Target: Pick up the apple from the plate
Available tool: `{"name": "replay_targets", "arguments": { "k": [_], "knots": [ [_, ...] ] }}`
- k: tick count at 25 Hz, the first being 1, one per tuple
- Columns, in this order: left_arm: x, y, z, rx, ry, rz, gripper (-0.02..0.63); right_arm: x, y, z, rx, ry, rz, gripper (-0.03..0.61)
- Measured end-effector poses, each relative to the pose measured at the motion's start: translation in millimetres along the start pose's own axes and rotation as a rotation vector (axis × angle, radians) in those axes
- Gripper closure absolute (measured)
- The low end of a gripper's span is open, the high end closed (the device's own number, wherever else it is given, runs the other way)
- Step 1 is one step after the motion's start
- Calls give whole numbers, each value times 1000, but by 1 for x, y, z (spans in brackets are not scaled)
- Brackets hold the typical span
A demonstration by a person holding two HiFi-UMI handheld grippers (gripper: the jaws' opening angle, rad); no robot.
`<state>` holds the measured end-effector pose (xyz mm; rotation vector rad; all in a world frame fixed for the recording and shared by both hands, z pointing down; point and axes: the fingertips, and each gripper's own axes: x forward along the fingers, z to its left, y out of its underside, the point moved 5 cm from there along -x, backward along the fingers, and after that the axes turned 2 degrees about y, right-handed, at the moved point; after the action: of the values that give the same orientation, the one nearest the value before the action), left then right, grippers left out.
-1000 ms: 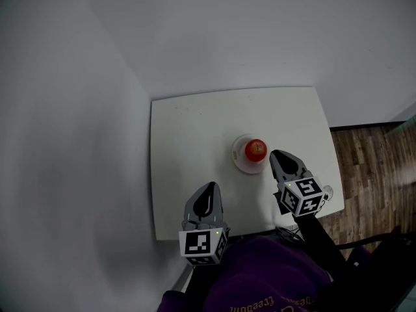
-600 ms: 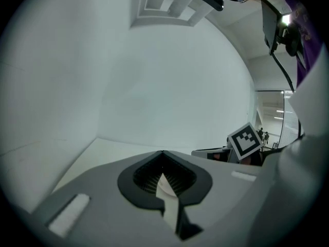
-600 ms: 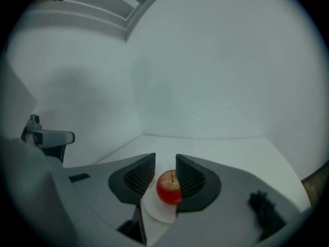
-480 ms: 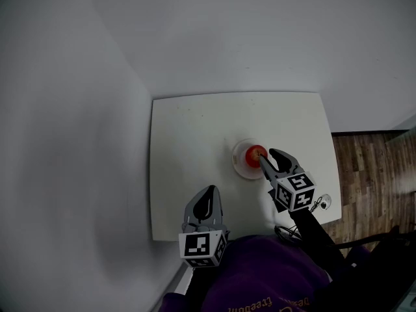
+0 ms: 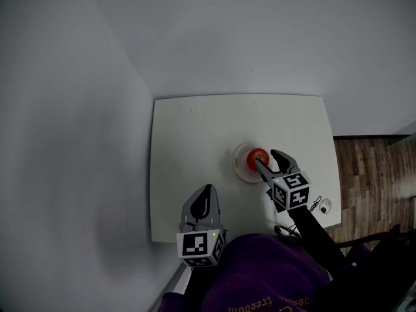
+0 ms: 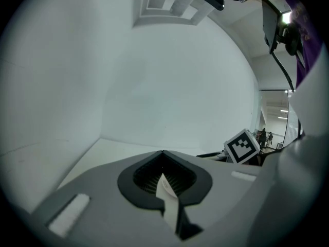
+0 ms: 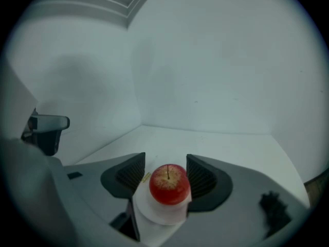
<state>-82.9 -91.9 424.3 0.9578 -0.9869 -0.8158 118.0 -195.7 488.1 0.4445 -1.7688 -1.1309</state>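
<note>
A red apple (image 5: pixel 257 155) sits on a small white plate (image 5: pixel 239 162) near the middle of the white table. My right gripper (image 5: pixel 266 160) reaches it from the near right. In the right gripper view the apple (image 7: pixel 169 183) stands on the plate (image 7: pixel 154 215) between the two dark pads. The right gripper (image 7: pixel 165 172) has its jaws opening, with a narrow gap on each side of the fruit. My left gripper (image 5: pixel 208 190) hovers over the table's near edge, away from the plate. Seen from its own camera, the left gripper (image 6: pixel 163 172) has its jaws together and nothing held.
The table (image 5: pixel 188 142) stands in a corner between two pale walls. Wood floor (image 5: pixel 367 174) lies to the right. A small round object (image 5: pixel 324 206) sits by the table's near right corner. The right gripper's marker cube (image 6: pixel 241 145) shows in the left gripper view.
The right gripper moved forward and down to the apple, and its jaws went from shut to spread around it. The left gripper stayed put.
</note>
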Motion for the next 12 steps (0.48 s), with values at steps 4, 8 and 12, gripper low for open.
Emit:
{"name": "replay_targets", "arguments": {
  "k": [4, 8, 12],
  "knots": [
    [1, 1, -1, 1, 7, -1, 607, 5, 5, -2, -13, 9, 23, 311],
    [2, 1, 0, -5, 3, -2, 607, 11, 10, -2, -15, 7, 49, 292],
    [2, 0, 2, 1, 3, -8, 607, 16, 15, -3, -10, 9, 68, 284]
  ]
}}
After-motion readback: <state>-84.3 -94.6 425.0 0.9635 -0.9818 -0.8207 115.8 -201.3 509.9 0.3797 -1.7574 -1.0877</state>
